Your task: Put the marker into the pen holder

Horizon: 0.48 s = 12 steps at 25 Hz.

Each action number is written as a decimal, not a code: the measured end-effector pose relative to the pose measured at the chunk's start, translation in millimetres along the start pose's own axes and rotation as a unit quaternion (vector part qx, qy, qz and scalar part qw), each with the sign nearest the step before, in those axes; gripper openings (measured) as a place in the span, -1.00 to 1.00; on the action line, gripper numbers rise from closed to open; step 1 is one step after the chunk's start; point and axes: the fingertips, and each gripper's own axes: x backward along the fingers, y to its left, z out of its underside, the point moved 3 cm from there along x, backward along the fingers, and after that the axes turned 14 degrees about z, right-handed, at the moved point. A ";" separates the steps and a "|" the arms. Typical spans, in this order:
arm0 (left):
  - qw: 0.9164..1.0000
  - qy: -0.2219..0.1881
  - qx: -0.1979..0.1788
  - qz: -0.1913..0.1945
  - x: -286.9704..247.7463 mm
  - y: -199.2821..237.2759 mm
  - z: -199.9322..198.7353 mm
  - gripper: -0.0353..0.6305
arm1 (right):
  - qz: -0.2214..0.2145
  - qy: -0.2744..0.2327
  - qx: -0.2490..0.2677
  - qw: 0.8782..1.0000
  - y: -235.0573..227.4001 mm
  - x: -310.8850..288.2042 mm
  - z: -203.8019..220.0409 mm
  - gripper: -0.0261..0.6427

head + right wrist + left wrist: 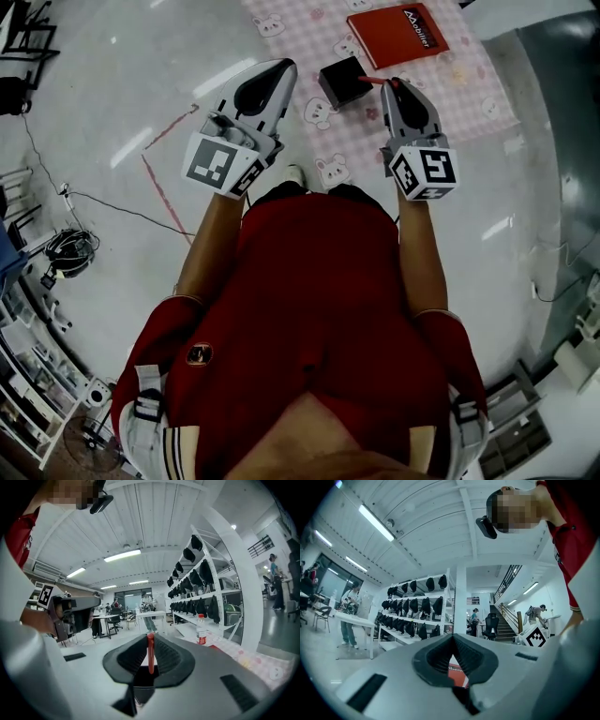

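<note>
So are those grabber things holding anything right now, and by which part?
The right gripper pinches a slim red marker along its shaft between its jaws, one end poking past their tips. The left gripper has its jaws together, holding nothing.

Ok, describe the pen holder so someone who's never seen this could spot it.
Find the pink checked cloth on the floor. Beside the red book lying on it sits the pen holder, at the tip of the red marker held by the right gripper. It is the only black, box-shaped thing on the cloth.
</note>
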 end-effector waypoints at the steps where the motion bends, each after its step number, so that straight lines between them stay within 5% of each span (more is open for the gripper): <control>1: 1.000 0.000 0.001 -0.007 -1.3 -1.0 1.2 -0.88 | -0.007 0.002 0.002 1.000 -0.2 -2.0 2.5 -0.79; 12: 0.998 0.019 -0.003 -0.059 -3.6 -10.9 13.2 -0.88 | -0.052 0.025 0.021 0.998 -1.5 -18.6 36.8 -0.79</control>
